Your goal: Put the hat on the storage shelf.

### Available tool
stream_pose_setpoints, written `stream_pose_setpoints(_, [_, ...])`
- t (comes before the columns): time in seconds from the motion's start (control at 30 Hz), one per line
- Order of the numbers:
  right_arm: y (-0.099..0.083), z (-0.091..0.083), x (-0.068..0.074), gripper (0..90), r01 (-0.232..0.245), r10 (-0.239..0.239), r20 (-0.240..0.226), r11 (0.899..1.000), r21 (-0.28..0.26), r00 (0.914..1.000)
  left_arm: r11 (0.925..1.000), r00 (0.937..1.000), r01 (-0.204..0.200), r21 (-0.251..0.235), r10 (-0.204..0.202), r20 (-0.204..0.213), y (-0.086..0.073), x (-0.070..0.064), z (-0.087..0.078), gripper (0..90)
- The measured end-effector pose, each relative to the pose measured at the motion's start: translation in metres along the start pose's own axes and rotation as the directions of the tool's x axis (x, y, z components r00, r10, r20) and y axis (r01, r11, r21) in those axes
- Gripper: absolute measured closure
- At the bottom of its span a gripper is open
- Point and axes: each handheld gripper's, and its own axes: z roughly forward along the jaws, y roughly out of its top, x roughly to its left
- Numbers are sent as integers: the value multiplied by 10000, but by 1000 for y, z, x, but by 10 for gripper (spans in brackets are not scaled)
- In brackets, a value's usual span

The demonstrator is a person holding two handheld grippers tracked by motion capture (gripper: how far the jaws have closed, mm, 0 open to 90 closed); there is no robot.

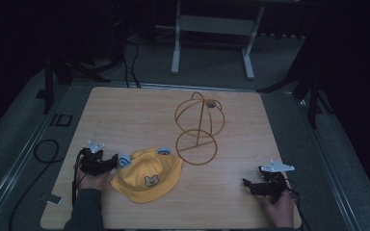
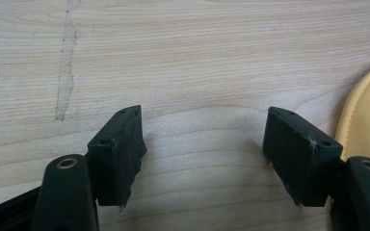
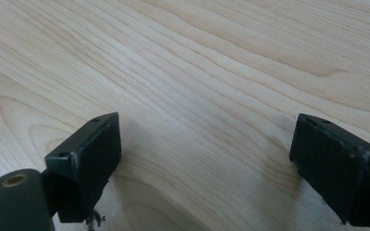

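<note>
Gaping, empty left hand-held gripper [image 1: 117, 161] should pinch the floppy yellow bear-face cloth hat [image 1: 147, 175] at its nine-o'clock brim; right hand-held gripper [image 1: 244, 183] waits agape, empty

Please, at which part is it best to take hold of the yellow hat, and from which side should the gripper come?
Probably the brim edge on the yellow hat nearest the left gripper, coming in low from the hat's left. The hat lies flat on the table, so its thin rim fits between the open jaws better than the rounded crown, and that edge already shows beside one jaw in the left gripper view.
</note>
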Motion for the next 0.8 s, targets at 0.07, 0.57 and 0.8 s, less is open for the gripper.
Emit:
stream_pose_setpoints(0.07, [0,0,0,108,-1,1,1,10000,0,10000,10000,10000,6,3,-6,71,0,-1,-1,320])
stream_pose_setpoints(0.57, [1,0,-1,108,37,-37,-18,10000,4,10000,9989,9939,282,365,-319,1053,2,5,-11,523])
stream_pose_setpoints(0.8, [1,1,-1,108,-17,17,37,10000,8,10000,9973,9897,36,737,-141,1425,1,6,-17,541])
